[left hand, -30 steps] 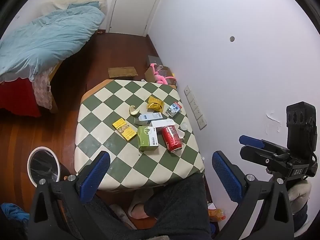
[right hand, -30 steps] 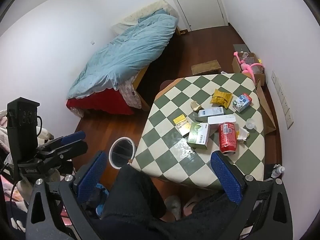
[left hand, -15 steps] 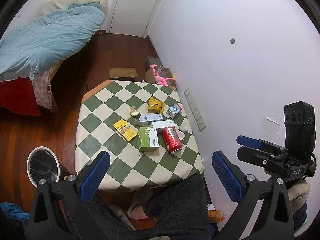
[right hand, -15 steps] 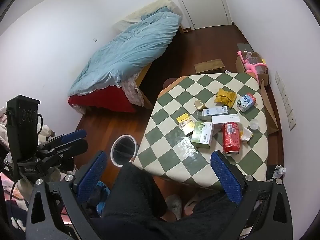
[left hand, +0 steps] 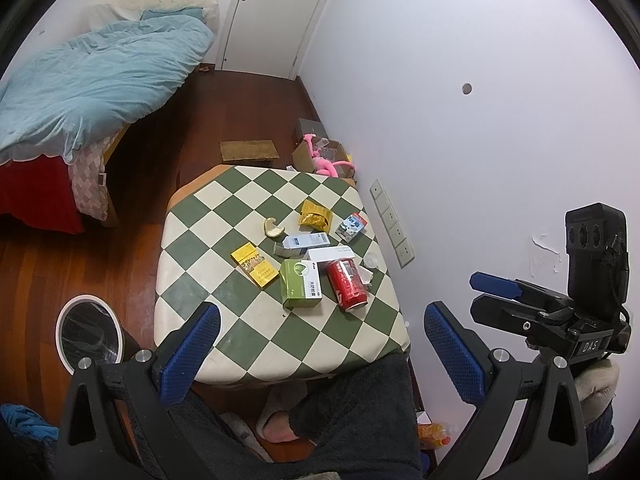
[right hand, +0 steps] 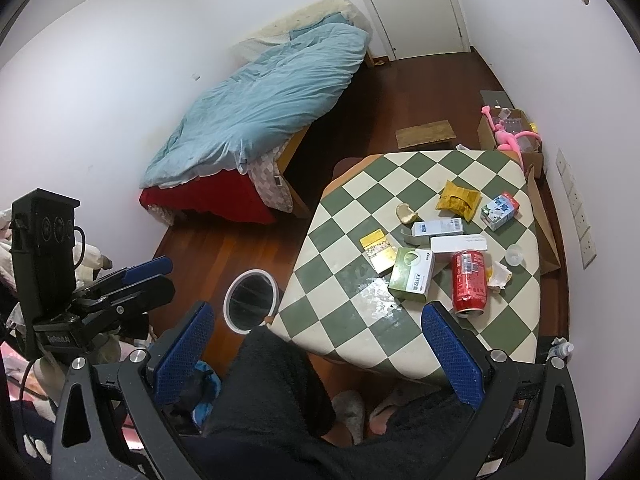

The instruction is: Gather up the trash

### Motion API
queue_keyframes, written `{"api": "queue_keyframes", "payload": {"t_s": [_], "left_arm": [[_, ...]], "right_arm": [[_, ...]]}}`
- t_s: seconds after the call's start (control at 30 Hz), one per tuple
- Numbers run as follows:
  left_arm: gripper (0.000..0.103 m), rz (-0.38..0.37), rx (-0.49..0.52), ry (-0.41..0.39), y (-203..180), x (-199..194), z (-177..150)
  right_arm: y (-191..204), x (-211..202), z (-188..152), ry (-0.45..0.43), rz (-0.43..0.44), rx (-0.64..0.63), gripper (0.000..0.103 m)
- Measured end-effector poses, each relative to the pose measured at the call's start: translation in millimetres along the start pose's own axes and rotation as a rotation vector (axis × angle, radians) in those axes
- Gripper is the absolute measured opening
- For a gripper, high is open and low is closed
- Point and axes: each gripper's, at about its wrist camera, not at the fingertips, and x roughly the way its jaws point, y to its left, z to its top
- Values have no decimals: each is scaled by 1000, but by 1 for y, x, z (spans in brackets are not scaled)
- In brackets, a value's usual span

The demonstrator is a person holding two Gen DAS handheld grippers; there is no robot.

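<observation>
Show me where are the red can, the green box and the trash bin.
red can [left hand: 347, 285], left wrist view, on its printed side.
green box [right hand: 412, 274], right wrist view, on its top face.
trash bin [left hand: 64, 340], left wrist view, on its white rim.

Both wrist cameras looked down from well above the checkered table [left hand: 276, 344] — the left from its near edge facing the door wall, the right from slightly further left. Both views shared the table, the bin [right hand: 251, 305] and the bed [left hand: 92, 80] — each also caught the other gripper.
</observation>
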Motion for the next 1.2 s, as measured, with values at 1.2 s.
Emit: {"api": "queue_keyframes", "payload": {"t_s": [1.2], "left_arm": [[103, -6, 5, 6, 0, 2, 1]], "right_arm": [[3, 2, 0, -1, 1, -3, 103]]}}
